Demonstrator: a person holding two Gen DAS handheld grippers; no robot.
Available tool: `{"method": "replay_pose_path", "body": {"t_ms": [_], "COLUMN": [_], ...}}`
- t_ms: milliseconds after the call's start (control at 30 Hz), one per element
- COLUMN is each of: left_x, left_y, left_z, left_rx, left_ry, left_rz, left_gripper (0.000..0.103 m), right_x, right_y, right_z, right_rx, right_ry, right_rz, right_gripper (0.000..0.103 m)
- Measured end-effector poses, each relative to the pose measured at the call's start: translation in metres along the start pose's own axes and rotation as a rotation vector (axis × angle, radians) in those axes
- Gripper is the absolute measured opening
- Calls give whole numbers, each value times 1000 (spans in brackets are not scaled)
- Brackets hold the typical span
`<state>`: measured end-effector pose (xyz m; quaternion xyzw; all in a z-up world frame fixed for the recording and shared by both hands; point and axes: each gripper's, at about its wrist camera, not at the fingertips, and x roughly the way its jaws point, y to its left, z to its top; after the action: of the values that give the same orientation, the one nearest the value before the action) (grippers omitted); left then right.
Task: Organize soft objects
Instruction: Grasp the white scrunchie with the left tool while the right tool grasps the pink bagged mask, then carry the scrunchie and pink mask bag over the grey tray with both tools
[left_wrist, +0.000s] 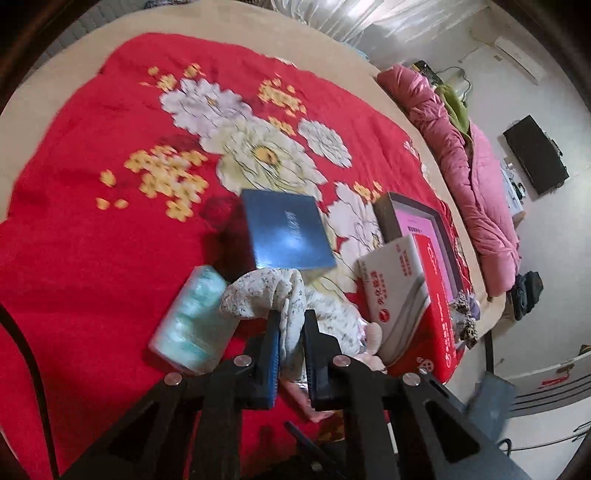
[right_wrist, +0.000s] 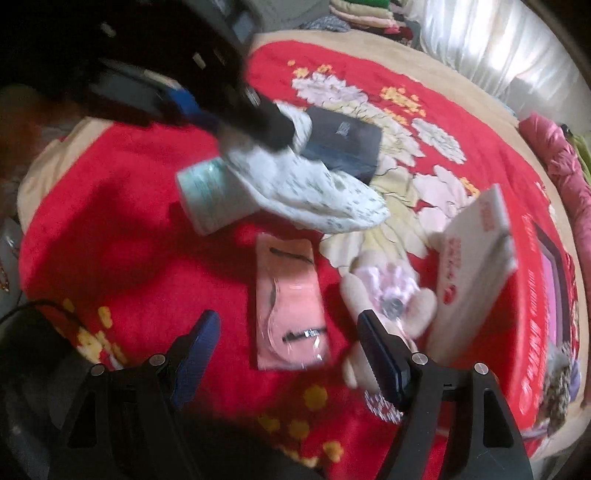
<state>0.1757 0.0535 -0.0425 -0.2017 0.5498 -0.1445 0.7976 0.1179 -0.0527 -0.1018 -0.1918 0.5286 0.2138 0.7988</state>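
Note:
My left gripper (left_wrist: 291, 321) is shut on a white floral cloth (left_wrist: 258, 291), which hangs from its jaws above the red flowered blanket (left_wrist: 92, 240). The right wrist view shows that gripper (right_wrist: 258, 125) holding the cloth (right_wrist: 314, 195) lifted. My right gripper (right_wrist: 288, 325) is open above a pink packet (right_wrist: 288, 295). A plush toy in a pink dress (right_wrist: 388, 291) lies by its right finger (right_wrist: 376, 354). A pale green tissue pack (left_wrist: 192, 321) lies left of the cloth.
A blue box (left_wrist: 286, 229) lies on the blanket behind the cloth. A red box (left_wrist: 436, 295) with a white lid (left_wrist: 395, 288) leaning in it stands at the right. Pink bedding (left_wrist: 469, 177) is piled along the bed's far edge.

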Motion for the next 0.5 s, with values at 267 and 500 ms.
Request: {"method": "replay_pose_path", "body": {"t_ms": [267, 500], "left_x": [-4, -14], "left_y": [7, -1], "left_z": [2, -1], "left_rx": [-5, 14], "left_ry": [9, -14], "left_rz": [-36, -35], "left_gripper": [12, 12], "right_x": [18, -12], "right_y": [4, -15], "right_z": [5, -3], "right_rx": [-22, 60], "right_ry": [28, -25], "right_rz": [-3, 40], "right_gripper": [43, 42]}}
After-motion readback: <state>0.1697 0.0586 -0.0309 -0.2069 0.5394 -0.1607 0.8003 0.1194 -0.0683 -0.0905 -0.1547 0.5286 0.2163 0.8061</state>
